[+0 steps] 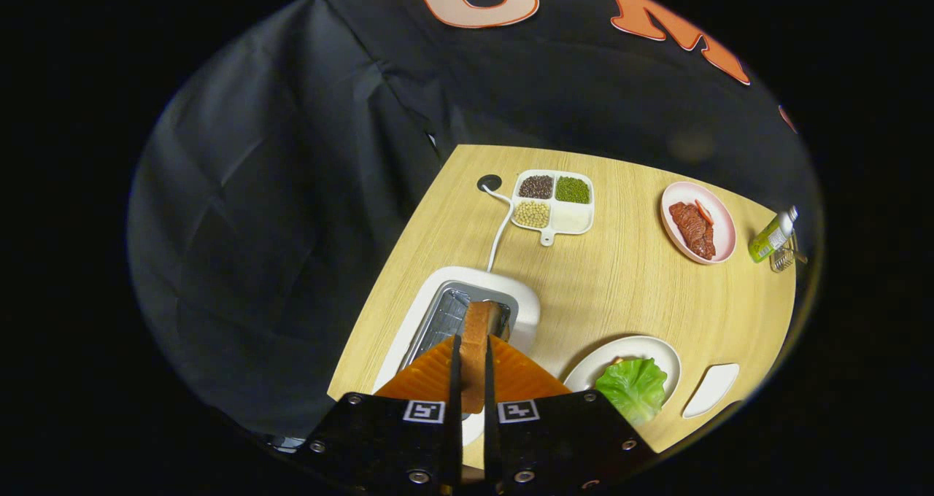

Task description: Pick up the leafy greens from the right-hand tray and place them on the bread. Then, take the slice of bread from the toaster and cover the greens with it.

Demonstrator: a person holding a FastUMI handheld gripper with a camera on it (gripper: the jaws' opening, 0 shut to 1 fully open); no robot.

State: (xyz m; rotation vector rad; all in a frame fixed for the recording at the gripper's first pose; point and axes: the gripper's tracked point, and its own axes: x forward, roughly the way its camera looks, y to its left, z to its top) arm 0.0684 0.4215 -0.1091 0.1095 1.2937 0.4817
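The lower part of the bread slice [476,343] is hidden between the orange fingers [430,376] of the gripper [473,368] at lower centre. The leafy greens [632,388] cover whatever lies beneath them on the white plate [657,350]. At far right, the bottle [773,235] and the wire object beside it are too small to tell.

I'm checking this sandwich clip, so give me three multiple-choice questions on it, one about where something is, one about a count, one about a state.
1. Where are the greens?
A. on the white plate right of the toaster
B. in the toaster
C. on the pink plate

2. How many sections of the divided tray hold grains?
A. one
B. three
C. four

3. What are the gripper fingers doing?
A. spread wide, holding nothing
C. gripping the bottle
B. closed on the bread slice

Answers: 1 A, the leaf lies on that plate. 2 B, the fourth section looks bare. 3 B, the slice sits pinched between both fingers above the toaster slot.
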